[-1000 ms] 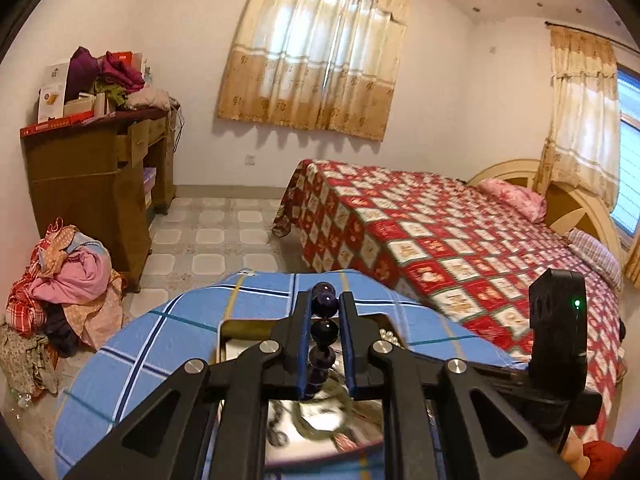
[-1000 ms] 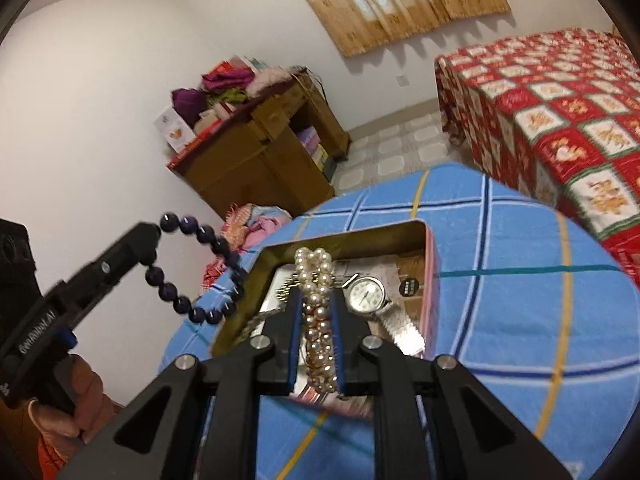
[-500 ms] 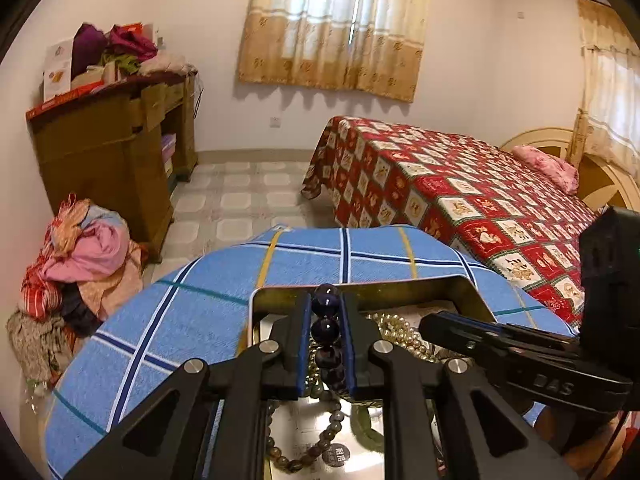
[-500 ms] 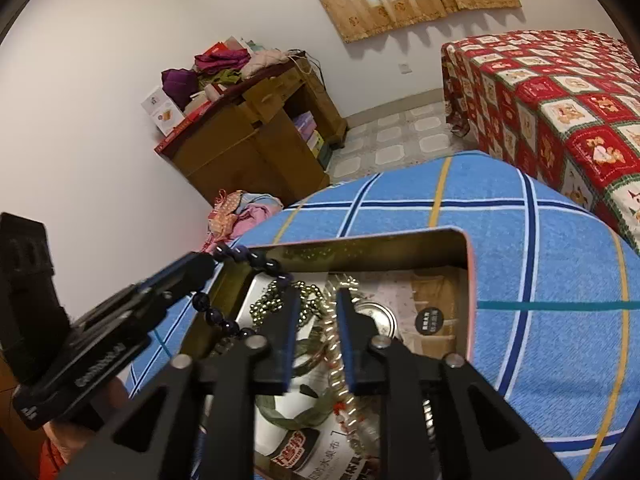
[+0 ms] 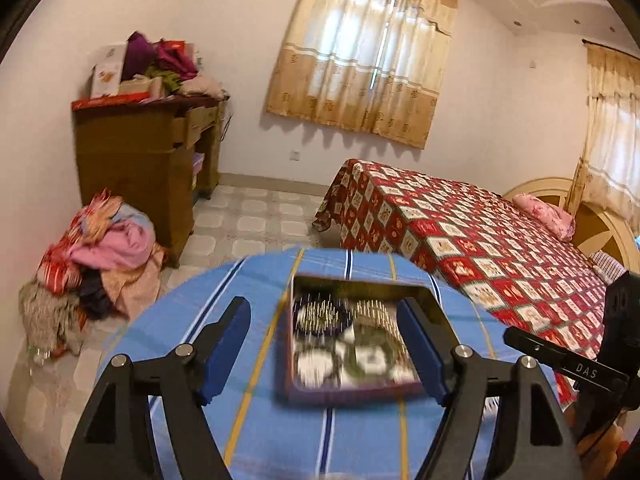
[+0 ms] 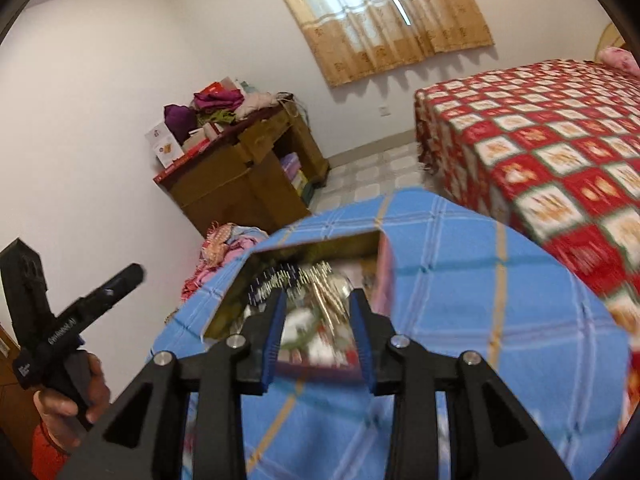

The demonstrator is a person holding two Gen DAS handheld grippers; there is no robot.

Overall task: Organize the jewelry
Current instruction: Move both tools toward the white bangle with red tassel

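Note:
An open tin box (image 5: 298, 390) of jewelry stands on the blue checked table (image 5: 280, 440). The blurred contents (image 5: 352, 340) include dark beads and pearls. My left gripper (image 5: 326, 312) is open and empty, raised above the near side of the box. My right gripper (image 6: 316, 298) is open and empty, just above the box (image 6: 382, 276), with blurred jewelry (image 6: 304, 280) between its fingers. The right gripper shows at the right edge of the left wrist view (image 5: 516, 334). The left gripper shows at the left of the right wrist view (image 6: 128, 274).
A bed with a red checked cover (image 5: 480, 240) stands to the right of the table. A wooden cabinet (image 5: 148, 160) with piled clothes stands by the left wall, and a clothes heap (image 5: 96, 252) lies on the floor.
My left gripper opened and let go of the dark bead bracelet into the box. My right gripper opened wider after dropping the pearls. Both grippers pulled back and up from the box.

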